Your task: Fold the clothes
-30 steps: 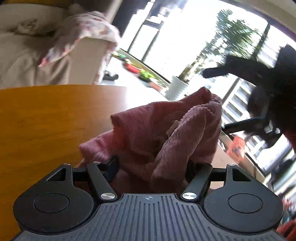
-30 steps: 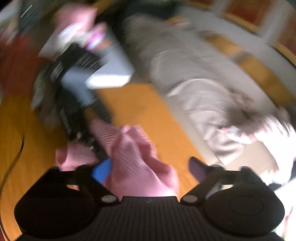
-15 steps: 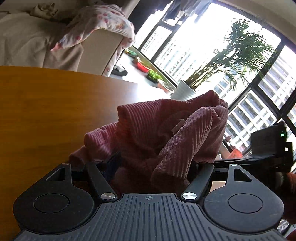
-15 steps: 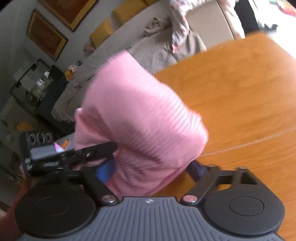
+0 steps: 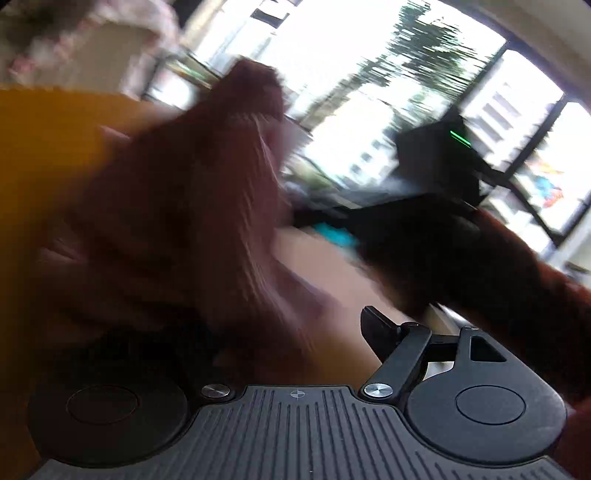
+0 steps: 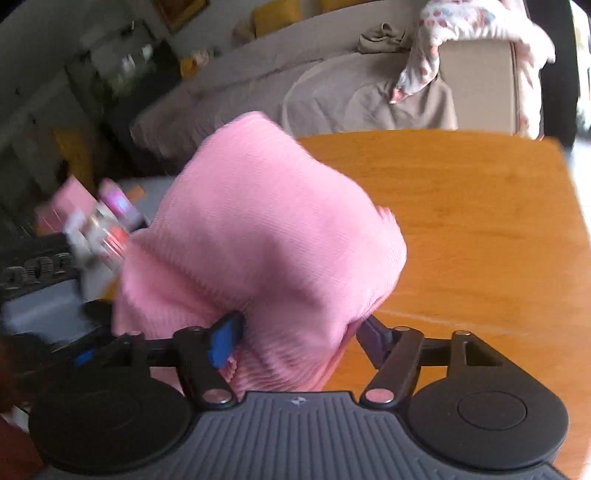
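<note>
A pink ribbed knit garment [image 6: 266, 236] is bunched up over the wooden table [image 6: 480, 229]. In the right wrist view it bulges between my right gripper's [image 6: 299, 332] fingers, which stand apart with the cloth filling the gap. In the blurred left wrist view the same garment [image 5: 192, 221] looks dark red and covers the left finger of my left gripper [image 5: 295, 332]; the right finger [image 5: 380, 328] shows bare. The other gripper [image 5: 424, 221] shows at the right, with cloth beside it.
A beige sofa [image 6: 369, 85] with a floral blanket [image 6: 461, 33] stands beyond the table's far edge. Big windows with a plant [image 5: 424, 55] lie behind in the left wrist view. Pink boxes [image 6: 96, 218] and dark gear sit at the left.
Both grippers have swung with the garment; the left view has turned blurred and the cloth has shifted left, baring the left gripper's right finger. The right gripper has come closer to the left.
</note>
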Available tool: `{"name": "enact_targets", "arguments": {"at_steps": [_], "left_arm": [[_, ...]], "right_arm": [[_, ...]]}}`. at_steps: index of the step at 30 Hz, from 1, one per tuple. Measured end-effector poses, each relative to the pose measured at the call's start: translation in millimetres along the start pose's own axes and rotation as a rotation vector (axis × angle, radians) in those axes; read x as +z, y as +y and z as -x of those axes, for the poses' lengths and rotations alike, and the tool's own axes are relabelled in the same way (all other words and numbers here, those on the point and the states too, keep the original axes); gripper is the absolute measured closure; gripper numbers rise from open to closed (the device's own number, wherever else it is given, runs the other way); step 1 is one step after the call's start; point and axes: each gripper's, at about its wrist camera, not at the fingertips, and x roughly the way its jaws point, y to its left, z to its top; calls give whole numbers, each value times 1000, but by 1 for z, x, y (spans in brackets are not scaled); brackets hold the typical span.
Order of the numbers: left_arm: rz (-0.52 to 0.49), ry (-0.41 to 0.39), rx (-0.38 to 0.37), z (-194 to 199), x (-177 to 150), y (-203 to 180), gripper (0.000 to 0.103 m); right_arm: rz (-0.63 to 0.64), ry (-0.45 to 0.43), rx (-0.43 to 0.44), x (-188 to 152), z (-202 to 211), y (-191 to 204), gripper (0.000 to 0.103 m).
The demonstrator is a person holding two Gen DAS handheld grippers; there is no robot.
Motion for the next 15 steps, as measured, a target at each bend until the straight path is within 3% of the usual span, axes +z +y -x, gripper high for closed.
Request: {"name": "enact_targets", "arguments": {"at_steps": [3,4,7,11,15], "left_arm": [[-33,37,-62,0,-1,-18,13],[-49,29,-58,7,2,-22,8],[-49,-50,-27,43,20,-23,6],[38,-230,138,87,50,6,5],[168,-327,290,91,74,57,8]], "right_arm": [[32,-4,-98,5,11,-11,29],[20,-28,-128,6,13,-13,29],[39,-93,-196,4,15,-9,29],[113,-163,-256,-5,15,11,29],[99,-202,-247,-11,18,18,29]]}}
